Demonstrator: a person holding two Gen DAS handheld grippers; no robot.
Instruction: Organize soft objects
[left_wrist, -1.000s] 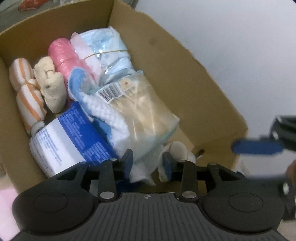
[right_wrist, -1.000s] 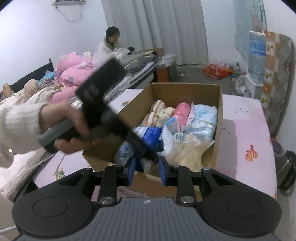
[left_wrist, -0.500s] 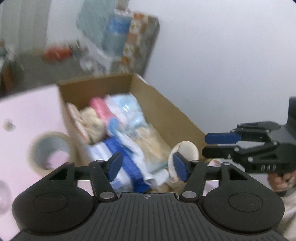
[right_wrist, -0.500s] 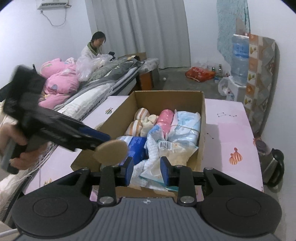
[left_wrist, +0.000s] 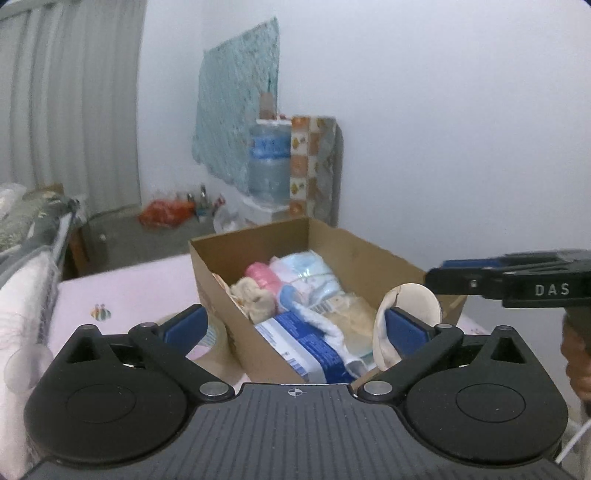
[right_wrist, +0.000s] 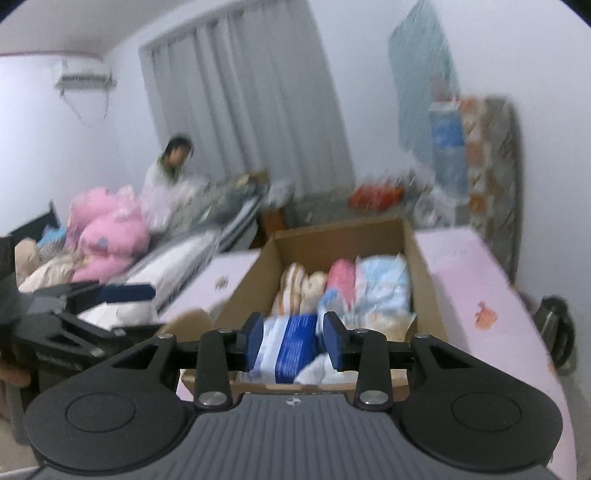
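Change since the earlier frames: my left tool (left_wrist: 295, 323) has pulled up and back out of the cardboard box (left_wrist: 369, 254), and its view now takes in the whole box instead of only the contents. Its jaws have just been opening and now stand wide apart. My right tool (right_wrist: 294, 339) has swung a little toward the box.

Item 1, cream round pad (left_wrist: 410, 302): sits against the inner face of the left tool's right-hand finger, at the box's near corner. The other finger is well clear of it, so it is released, not pinched. I cannot tell whether it clings to that finger or rests on the box edge.

Item 2, box contents, ahead of and below the left tool: blue-and-white packet (left_wrist: 310, 343) nearest, beige plush (left_wrist: 255, 295), pink roll (left_wrist: 260, 275) and pale blue bundle (left_wrist: 310, 269) behind it. The right view also shows orange-striped pieces (right_wrist: 291, 280) at the far left.

Item 3, right tool: fingers part-way apart, nothing between the pads; the packet merely shows through the gap. From the left view its tip hangs just beside the pad; contact unclear.

Item 4, pink worktop (left_wrist: 129, 291): carries the box.

Step in hand, as I judge it: letting the pad go into the box. Next move calls for drawing the left tool clear without dragging the pad out, and checking that it drops inside the wall.
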